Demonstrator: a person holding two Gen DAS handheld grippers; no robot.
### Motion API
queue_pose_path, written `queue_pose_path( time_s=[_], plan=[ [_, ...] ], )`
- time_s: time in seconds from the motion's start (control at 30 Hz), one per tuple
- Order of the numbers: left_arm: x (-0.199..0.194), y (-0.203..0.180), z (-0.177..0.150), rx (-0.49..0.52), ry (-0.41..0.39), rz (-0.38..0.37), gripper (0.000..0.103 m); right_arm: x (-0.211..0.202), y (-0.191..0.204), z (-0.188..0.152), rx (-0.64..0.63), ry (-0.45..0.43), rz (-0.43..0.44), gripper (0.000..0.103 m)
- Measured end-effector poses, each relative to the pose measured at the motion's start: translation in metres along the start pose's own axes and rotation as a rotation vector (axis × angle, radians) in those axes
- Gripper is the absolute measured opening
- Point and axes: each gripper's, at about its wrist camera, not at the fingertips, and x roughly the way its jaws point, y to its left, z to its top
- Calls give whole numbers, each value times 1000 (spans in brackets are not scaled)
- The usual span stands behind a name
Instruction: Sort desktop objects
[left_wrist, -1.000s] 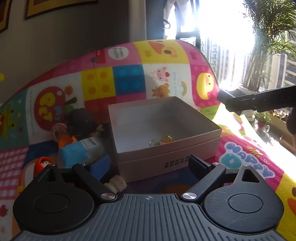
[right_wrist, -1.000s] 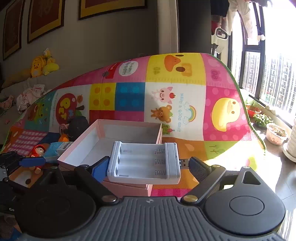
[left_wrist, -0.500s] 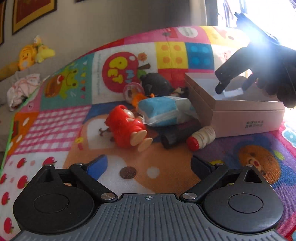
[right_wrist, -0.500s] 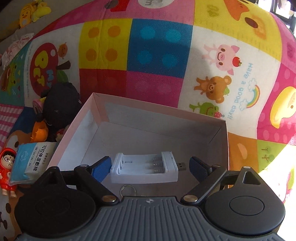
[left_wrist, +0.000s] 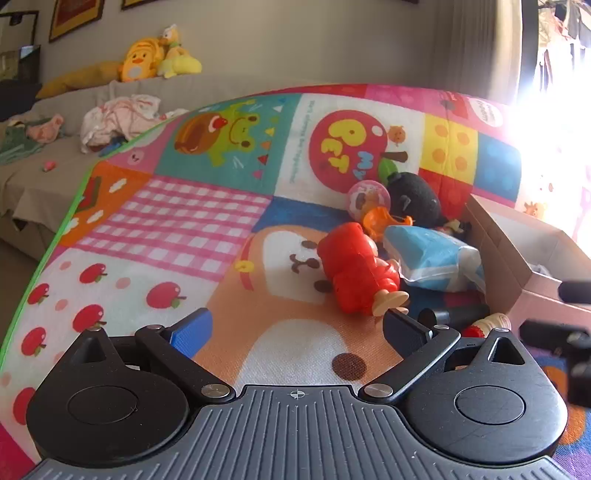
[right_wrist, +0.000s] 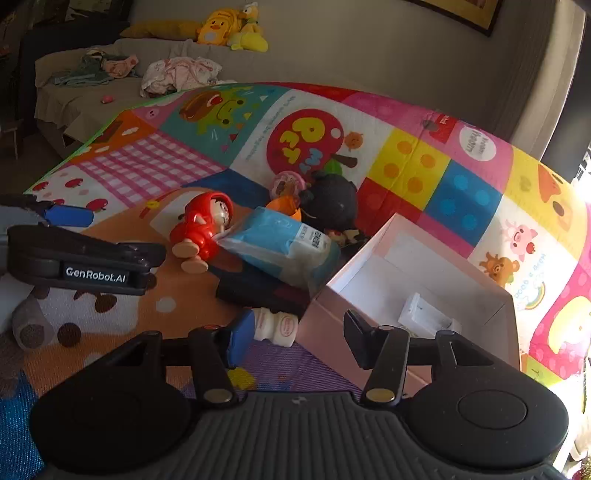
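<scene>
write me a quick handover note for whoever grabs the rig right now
Left gripper: jaws wide open, empty, over the mat.
Right gripper: empty, jaws just been closing, nothing between them.
Done: white battery charger lies in the pink box.
Left beside the box: red doll, blue tissue pack, black plush, small white bottle, pink ball.

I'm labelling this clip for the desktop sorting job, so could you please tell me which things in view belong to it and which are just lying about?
Belongs to the job:
pink box
white battery charger in the box
red doll
blue tissue pack
small white bottle
black plush

Just lying about:
yellow duck plush
clothes on the sofa
play mat
</scene>
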Motion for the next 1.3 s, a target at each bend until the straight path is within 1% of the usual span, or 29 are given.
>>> queue_pose_path(
  time_s=[0.07, 0.17, 0.3, 0.33, 0.37, 0.43, 0.57, 0.67, 0.73, 0.8, 0.87, 0.9, 1.0, 1.03, 1.07, 1.13, 1.17, 1.2, 1.27, 1.3],
  plan=[
    [-1, -2, -1, 18, -7, 3, 102, 14, 10, -6, 39, 24, -24, 53],
    [-1, -5, -2, 28, -11, 6, 102, 25, 14, -6, 88, 26, -7, 53],
    [1, -4, -3, 13, 4, 3, 102, 30, 14, -4, 111, 15, -1, 53],
    [1, -4, -3, 10, 5, 3, 102, 31, 12, -4, 121, 19, 2, 47],
    [1, -4, -3, 9, 6, 2, 102, 31, 10, -4, 127, 24, 8, 44],
    [1, -4, -3, 9, 5, 1, 102, 25, 3, -5, 149, 26, 27, 44],
    [2, -3, -3, 3, 8, 3, 102, -1, -20, -20, 206, 25, 88, 44],
    [1, -3, -3, 6, 4, 3, 102, -16, -46, -37, 302, 53, 123, 44],
    [0, -4, -3, 16, -8, 4, 102, -24, -66, -55, 387, 76, 139, 44],
    [-2, -7, -4, 31, -22, 4, 102, -32, -79, -72, 442, 76, 138, 44],
    [-4, -10, -4, 51, -35, 3, 102, -39, -87, -88, 471, 60, 111, 45],
    [-5, -12, -4, 65, -42, 0, 102, -42, -89, -94, 478, 51, 98, 45],
    [-9, -19, -6, 110, -70, -3, 102, -47, -94, -108, 503, 25, 73, 54],
    [-13, -24, -7, 140, -87, -6, 102, -48, -96, -113, 518, 17, 67, 60],
    [-16, -29, -8, 174, -97, -20, 102, -48, -97, -116, 525, 12, 62, 66],
    [-22, -40, -10, 243, -94, -76, 101, -47, -101, -122, 553, 8, 55, 69],
    [-24, -47, -11, 284, -89, -108, 96, -47, -103, -122, 564, 5, 61, 69],
    [-25, -54, -11, 323, -82, -134, 85, -49, -105, -124, 577, -6, 66, 70],
    [-24, -70, -12, 403, -58, -187, 74, -51, -106, -125, 588, -18, 63, 77],
    [-22, -76, -12, 438, -50, -207, 73, -51, -106, -125, 588, -22, 65, 78]
  ],
)
